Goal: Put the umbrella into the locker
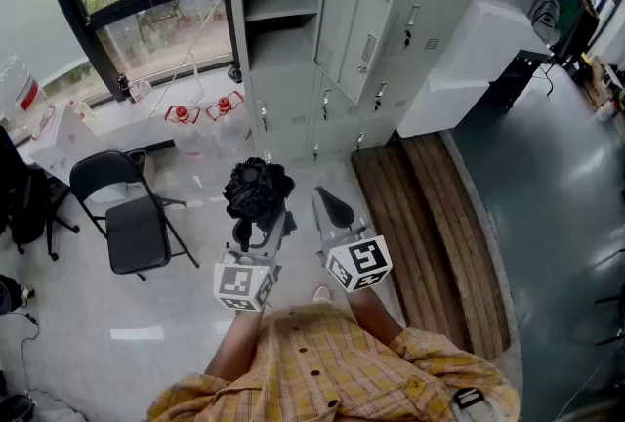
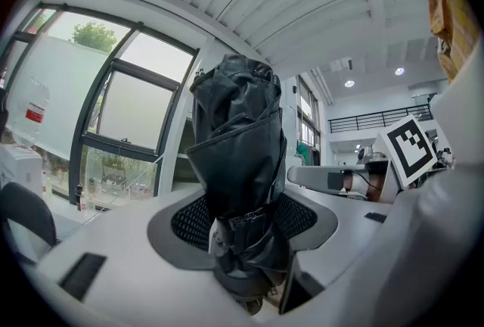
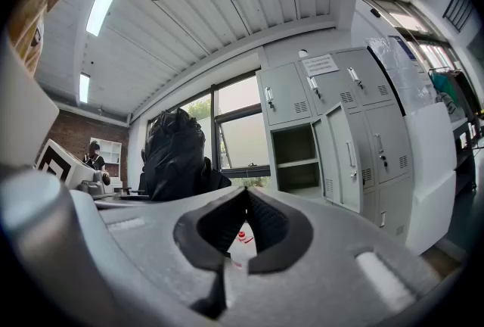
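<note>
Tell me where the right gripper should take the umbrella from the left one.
Probably round the mid-canopy of the folded umbrella, just above the left gripper, coming in from its right. It stands upright with its lower end clamped, and the top is loose, bulging fabric. The shut right gripper must open first.

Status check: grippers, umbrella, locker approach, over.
Left gripper shut on folded black umbrella, held upright. Right gripper jaws shut, empty. Locker compartment ahead stands open, door swung right. Nothing seen blocking the approach.

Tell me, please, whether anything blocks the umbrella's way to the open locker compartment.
Nothing visible does: only floor lies between the umbrella in the left gripper and the open locker compartment, whose door is swung aside.
</note>
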The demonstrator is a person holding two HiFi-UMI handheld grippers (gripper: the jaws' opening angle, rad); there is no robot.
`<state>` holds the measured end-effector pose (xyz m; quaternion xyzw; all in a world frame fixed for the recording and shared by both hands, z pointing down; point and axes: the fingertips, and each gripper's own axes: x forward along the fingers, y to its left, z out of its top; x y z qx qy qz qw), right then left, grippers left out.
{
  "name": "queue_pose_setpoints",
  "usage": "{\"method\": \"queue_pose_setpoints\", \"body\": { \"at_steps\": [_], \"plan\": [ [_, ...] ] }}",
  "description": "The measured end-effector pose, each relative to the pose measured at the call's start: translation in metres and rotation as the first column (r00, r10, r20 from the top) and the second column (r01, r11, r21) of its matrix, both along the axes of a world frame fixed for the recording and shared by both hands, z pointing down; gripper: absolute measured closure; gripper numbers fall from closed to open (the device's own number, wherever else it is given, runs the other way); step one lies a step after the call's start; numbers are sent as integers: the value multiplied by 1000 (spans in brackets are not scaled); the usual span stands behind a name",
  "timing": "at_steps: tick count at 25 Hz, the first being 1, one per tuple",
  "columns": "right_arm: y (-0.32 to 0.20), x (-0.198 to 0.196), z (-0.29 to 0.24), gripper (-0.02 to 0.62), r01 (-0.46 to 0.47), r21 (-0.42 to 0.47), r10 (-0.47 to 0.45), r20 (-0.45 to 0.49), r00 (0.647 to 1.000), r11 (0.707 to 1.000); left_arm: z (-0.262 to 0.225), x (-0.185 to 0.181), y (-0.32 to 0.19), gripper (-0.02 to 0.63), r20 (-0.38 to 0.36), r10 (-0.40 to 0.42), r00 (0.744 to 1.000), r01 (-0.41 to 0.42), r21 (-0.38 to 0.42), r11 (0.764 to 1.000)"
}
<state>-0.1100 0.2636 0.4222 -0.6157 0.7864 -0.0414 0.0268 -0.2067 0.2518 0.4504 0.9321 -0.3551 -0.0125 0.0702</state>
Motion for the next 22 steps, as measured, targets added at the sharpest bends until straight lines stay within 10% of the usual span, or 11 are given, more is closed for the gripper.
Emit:
{"method": "queue_pose_setpoints", "body": {
  "at_steps": [22],
  "plan": [
    [-7, 61, 1, 598, 86, 46, -88, 31, 996, 995, -1, 64, -5, 374, 10, -61, 998, 61, 25, 998]
  ]
}}
